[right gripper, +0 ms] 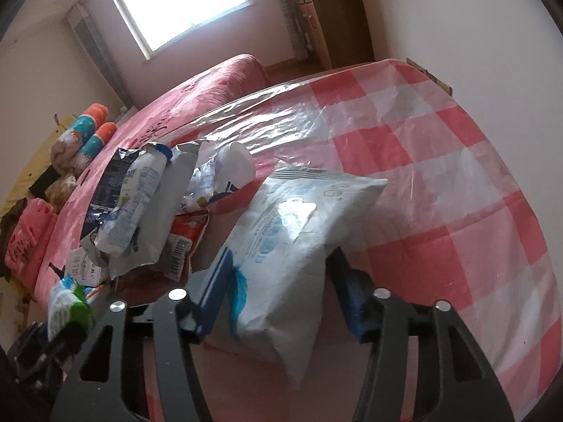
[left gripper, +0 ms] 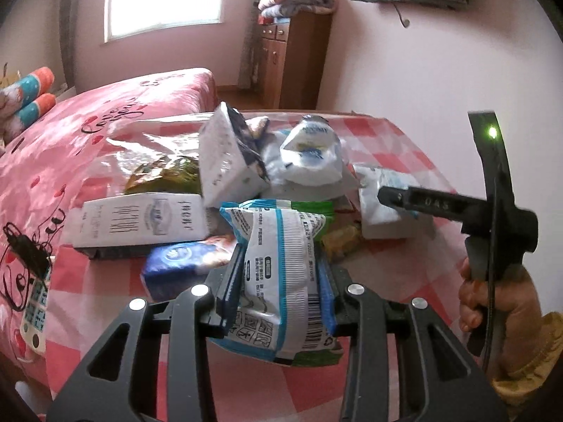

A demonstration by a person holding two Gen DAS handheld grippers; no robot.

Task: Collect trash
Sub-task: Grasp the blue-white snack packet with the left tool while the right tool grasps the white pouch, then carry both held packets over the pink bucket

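While the litter lies heaped toward the centre of the checked surface [left gripper: 397, 274], each tool takes one piece from the near edge of the heap, which keeps the rest undisturbed. The left tool [left gripper: 278, 292] is clenched on a blue-and-white snack wrapper [left gripper: 278, 246], its pads pressing the crumpled sides so that the wrapper stands upright between them, at 6 o'clock of the pile. Behind it, at 12 o'clock, rest a torn white carton [left gripper: 228, 154] and a crushed blue-and-white pouch [left gripper: 313, 147]; a flat white box [left gripper: 140, 218] lies at 9 o'clock, with a blue packet [left gripper: 179, 263] just beside the wrapper. The right tool [right gripper: 281, 281] straddles a pale, puffy pouch [right gripper: 292, 239], which lies apart from the heap at about 3 o'clock; its left pad touches the pouch, but whether the right pad also presses cannot be told, so the grip is judged incomplete. A person's hand [left gripper: 492, 299] carries that tool. No bin or bag for the trash is visible in either view.
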